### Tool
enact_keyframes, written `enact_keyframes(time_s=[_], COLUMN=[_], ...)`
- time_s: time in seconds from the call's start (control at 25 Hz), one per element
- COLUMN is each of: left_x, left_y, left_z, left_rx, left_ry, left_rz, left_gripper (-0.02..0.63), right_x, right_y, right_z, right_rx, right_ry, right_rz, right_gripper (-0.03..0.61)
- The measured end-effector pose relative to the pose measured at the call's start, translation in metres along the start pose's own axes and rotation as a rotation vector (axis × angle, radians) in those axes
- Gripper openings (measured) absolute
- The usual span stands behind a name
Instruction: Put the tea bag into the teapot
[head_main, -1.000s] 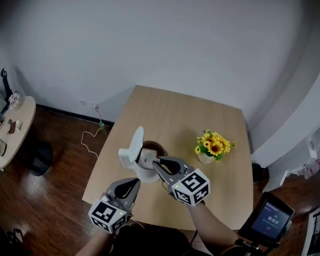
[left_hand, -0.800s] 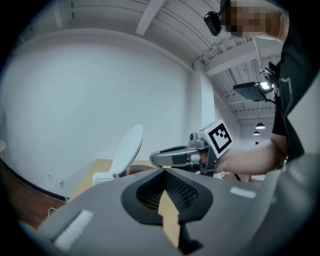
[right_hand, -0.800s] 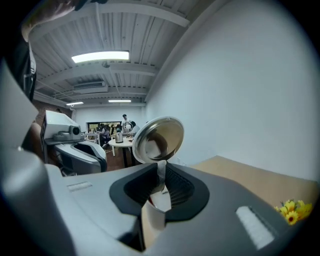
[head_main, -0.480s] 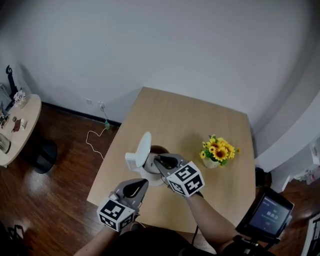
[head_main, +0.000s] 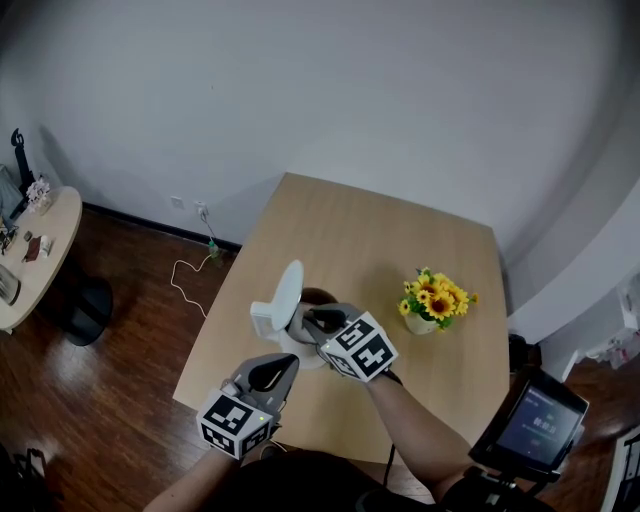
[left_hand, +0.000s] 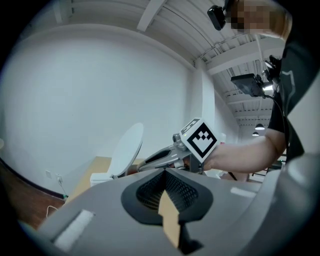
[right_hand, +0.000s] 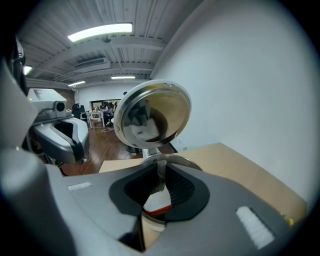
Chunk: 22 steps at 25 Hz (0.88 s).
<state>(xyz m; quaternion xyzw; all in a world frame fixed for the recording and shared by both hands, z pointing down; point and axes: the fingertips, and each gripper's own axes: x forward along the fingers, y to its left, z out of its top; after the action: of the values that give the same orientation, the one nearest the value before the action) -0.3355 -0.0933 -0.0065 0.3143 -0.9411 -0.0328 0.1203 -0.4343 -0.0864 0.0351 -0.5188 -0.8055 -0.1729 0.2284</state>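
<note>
At 7 o'clock on the worktop (head_main: 400, 240): teapot (head_main: 268, 318), lid (head_main: 289, 290) up. My right fingers (right_hand: 187, 192) pinch the tea bag (right_hand: 159, 200) over its mouth; release remains, I judge. My left fingers (left_hand: 187, 192): closed, empty.

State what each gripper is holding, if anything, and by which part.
The right gripper pinches the tea bag by its upper end; the rest hangs below its jaws, over the open teapot. The left gripper is shut on nothing.
</note>
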Motion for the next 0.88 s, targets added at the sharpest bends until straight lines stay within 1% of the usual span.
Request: enact_keyframes(time_s=[0.12,0.36,0.48,0.64,0.76,0.88], left_x=[-0.005,-0.013,-0.016,-0.017,-0.015,-0.012], left_y=[-0.004,-0.001,-0.001,0.002,0.000,0.001], left_z=[0.007,0.006,0.007,0.007,0.010,0.006], left_rx=[-0.002,-0.024,-0.017,-0.007,-0.016,-0.028], left_ry=[-0.006,-0.013,-0.011,-0.012,-0.009,-0.003], left_rz=[0.001,0.014,0.016,0.019,0.012,0.004], left_gripper=[0.003,0.003,0.003,0.003,0.003,0.003], right_x=[0.002,0.004,0.004,0.003,0.000,-0.005], right_y=[-0.001,-0.005,-0.006,-0.009,-0.014,-0.018], right_z=[-0.003,-0.005,-0.007,-0.006,-0.007,-0.006], right_rx=[-0.001,-0.033,-0.034,-0.030,-0.020,-0.009], right_ry=[0.024,0.070,0.087,0.085,0.082,0.057], right_rz=[-0.002,-0.019,-0.020,-0.032,-0.047,-0.061], right_gripper=[0.051,0.057,0.082,0.098,0.098,0.098])
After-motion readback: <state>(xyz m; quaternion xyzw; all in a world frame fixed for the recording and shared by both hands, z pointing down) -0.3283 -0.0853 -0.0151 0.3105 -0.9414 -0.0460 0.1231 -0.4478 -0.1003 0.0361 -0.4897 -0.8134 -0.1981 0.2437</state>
